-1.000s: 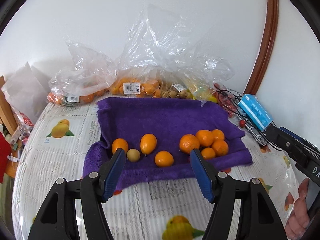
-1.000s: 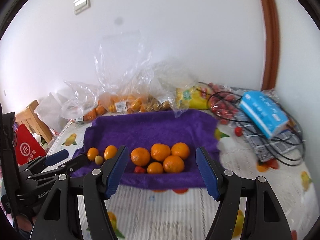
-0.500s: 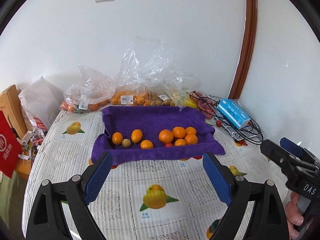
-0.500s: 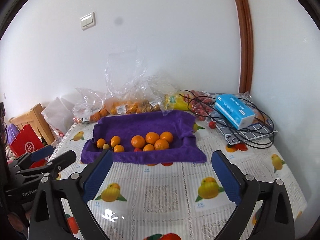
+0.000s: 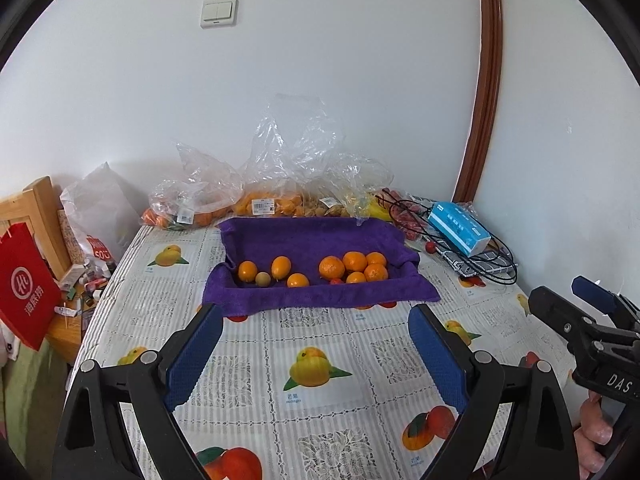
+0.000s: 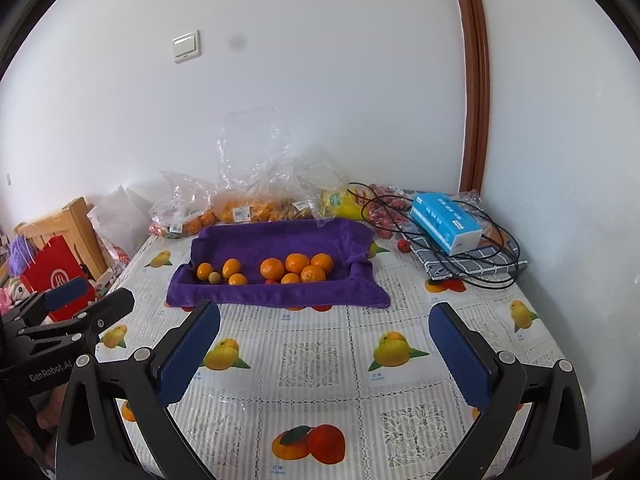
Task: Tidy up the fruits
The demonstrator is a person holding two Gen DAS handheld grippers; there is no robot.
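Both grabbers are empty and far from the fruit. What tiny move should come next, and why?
Probably wait, or reach the left gripper toward the small brownish fruit among the oranges on the purple towel. It looks like the odd one out. The right gripper, jaws opening, holds nothing.

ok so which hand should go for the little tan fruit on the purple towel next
Left, probably. The tan fruit lies at the left end of the purple towel, nearer the open, empty left gripper. The right gripper, jaws opening and empty, faces the cluster of oranges.
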